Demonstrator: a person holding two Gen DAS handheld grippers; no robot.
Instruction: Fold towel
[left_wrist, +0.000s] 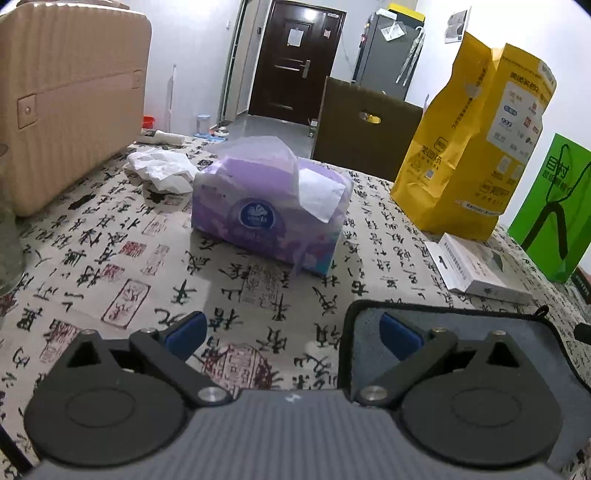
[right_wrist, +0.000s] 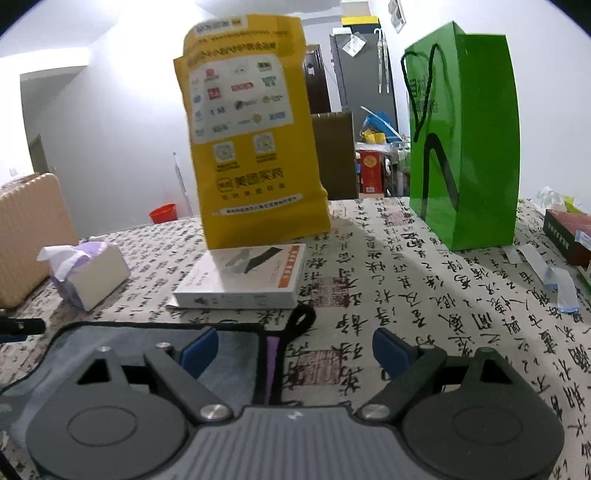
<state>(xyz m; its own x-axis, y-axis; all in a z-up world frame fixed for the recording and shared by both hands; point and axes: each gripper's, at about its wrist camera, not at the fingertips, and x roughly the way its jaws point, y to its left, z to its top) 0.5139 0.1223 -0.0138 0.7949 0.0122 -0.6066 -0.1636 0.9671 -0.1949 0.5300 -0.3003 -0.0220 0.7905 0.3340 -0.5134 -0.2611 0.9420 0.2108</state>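
While spread wide, left gripper (left_wrist: 293, 334) and right gripper (right_wrist: 295, 350) flanking grey towel (right_wrist: 236, 339).

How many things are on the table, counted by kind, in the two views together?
Towels: 1, the grey towel
Bags: 2, yellow bag, green bag
Tissue packs: 1, purple tissue pack
Flat white boxes: 1, white box
Suitcases: 1, beige suitcase
Dark red boxes: 1, at the right edge
Crumpled white tissues: 1
Total: 8
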